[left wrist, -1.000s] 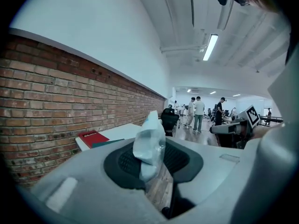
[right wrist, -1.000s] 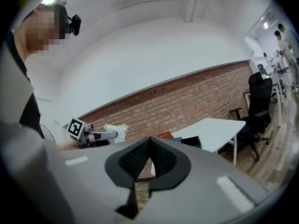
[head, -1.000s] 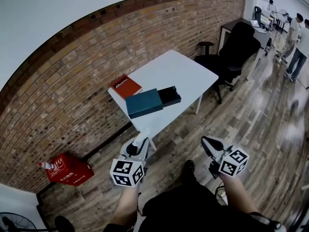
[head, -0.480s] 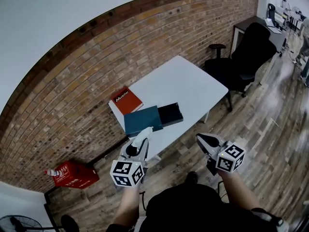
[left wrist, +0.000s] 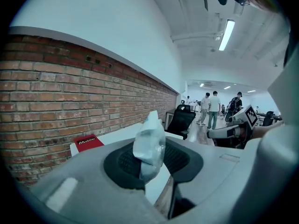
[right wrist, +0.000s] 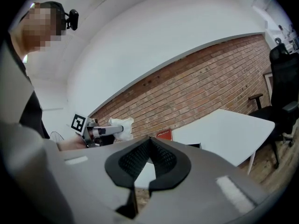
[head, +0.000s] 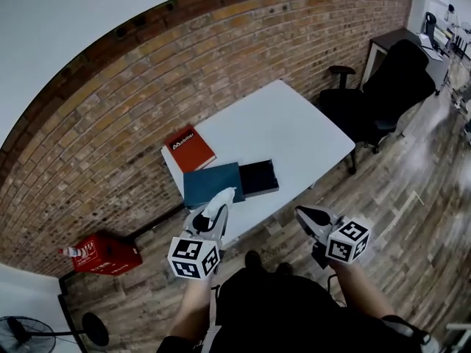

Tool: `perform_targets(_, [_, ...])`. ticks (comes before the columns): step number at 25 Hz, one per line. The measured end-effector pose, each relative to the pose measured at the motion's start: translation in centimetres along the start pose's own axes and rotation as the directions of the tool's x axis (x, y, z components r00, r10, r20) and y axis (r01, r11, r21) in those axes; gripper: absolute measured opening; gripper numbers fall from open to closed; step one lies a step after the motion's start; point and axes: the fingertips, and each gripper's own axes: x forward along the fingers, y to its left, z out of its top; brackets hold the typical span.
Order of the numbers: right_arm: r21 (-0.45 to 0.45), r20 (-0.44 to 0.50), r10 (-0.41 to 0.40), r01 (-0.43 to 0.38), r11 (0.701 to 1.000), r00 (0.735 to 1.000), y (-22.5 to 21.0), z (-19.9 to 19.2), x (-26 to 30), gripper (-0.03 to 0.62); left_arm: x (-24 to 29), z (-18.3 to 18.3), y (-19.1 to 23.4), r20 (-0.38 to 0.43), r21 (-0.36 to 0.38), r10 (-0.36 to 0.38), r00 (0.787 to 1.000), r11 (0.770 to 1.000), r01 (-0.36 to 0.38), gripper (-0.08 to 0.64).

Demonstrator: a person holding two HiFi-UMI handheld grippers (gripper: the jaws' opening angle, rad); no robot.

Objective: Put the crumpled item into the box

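Note:
My left gripper [head: 218, 210] is shut on a crumpled white item [head: 222, 197], held up just in front of the white table's near edge. In the left gripper view the crumpled item [left wrist: 149, 143] stands pinched between the dark pads. The box, a teal sleeve [head: 211, 184] with a black drawer [head: 259, 177] slid out to its right, lies on the white table [head: 287, 127] just beyond the left gripper. My right gripper [head: 302, 214] hangs over the floor to the right, shut with nothing in it; its pads [right wrist: 161, 155] meet at the tips.
A red book [head: 189, 148] lies on the table left of the box. A brick wall [head: 110, 109] runs behind the table. A black office chair [head: 383, 98] stands at the table's right end. A red crate [head: 103, 254] sits on the floor at the left.
The person has stepped closer to the table; both grippers now sit near its front edge. The left gripper keeps hold of the crumpled item, which now overlaps the teal box.

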Motion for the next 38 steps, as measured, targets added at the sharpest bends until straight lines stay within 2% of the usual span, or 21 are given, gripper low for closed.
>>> perform_targets(3, [-0.009, -0.009, 0.006, -0.006, 1.0, 1.0, -0.6, 0.8, 2.1, 0.0, 1.0, 0.0, 2.1, 0.0, -0.025, 0.018, 1.0, 1.0, -0.018, 0.108])
perform_targets(6, [-0.02, -0.025, 0.015, -0.016, 1.0, 1.0, -0.9, 1.3, 4.3, 0.0, 2.1, 0.6, 3.9, 0.01, -0.017, 0.013, 1.0, 1.0, -0.013, 0.109])
perform_targets(9, [-0.018, -0.049, 0.005, -0.006, 1.0, 0.999, -1.3, 1.5, 6.8, 0.0, 3.1, 0.6, 5.9, 0.007, -0.042, 0.007, 1.0, 0.999, -0.007, 0.107])
perform_targets(16, [-0.037, -0.03, 0.014, -0.015, 0.999, 0.999, -0.3, 3.5, 13.3, 0.0, 6.6, 0.7, 9.1, -0.013, -0.018, -0.071, 0.997, 0.997, 0.071, 0.107])
perform_targets(20, [-0.009, -0.05, 0.004, -0.004, 1.0, 0.999, -0.7, 2.8, 14.5, 0.0, 8.7, -0.1, 9.4, -0.045, -0.011, -0.107, 0.993, 0.994, 0.106, 0.107])
perform_targets(23, [0.022, -0.084, -0.025, 0.027, 0.999, 0.996, -3.0, 2.1, 14.7, 0.0, 10.8, -0.6, 9.4, -0.07, -0.012, -0.127, 0.99, 0.992, 0.126, 0.108])
perform_targets(27, [0.05, -0.115, -0.069, 0.075, 0.996, 0.991, -6.2, 2.3, 14.6, 0.0, 13.6, -1.6, 9.1, -0.109, -0.052, -0.15, 0.983, 0.988, 0.145, 0.107])
perform_targets(34, [0.056, -0.153, -0.038, 0.047, 0.997, 0.988, -8.5, 2.1, 15.4, 0.0, 17.8, -4.7, 7.7, -0.208, -0.063, -0.171, 0.963, 0.985, 0.162, 0.108])
perform_targets(38, [0.075, -0.167, -0.044, 0.058, 0.996, 0.985, -10.1, 1.6, 14.9, 0.0, 19.6, -7.0, 6.6, -0.263, -0.065, -0.179, 0.948, 0.984, 0.168, 0.108])
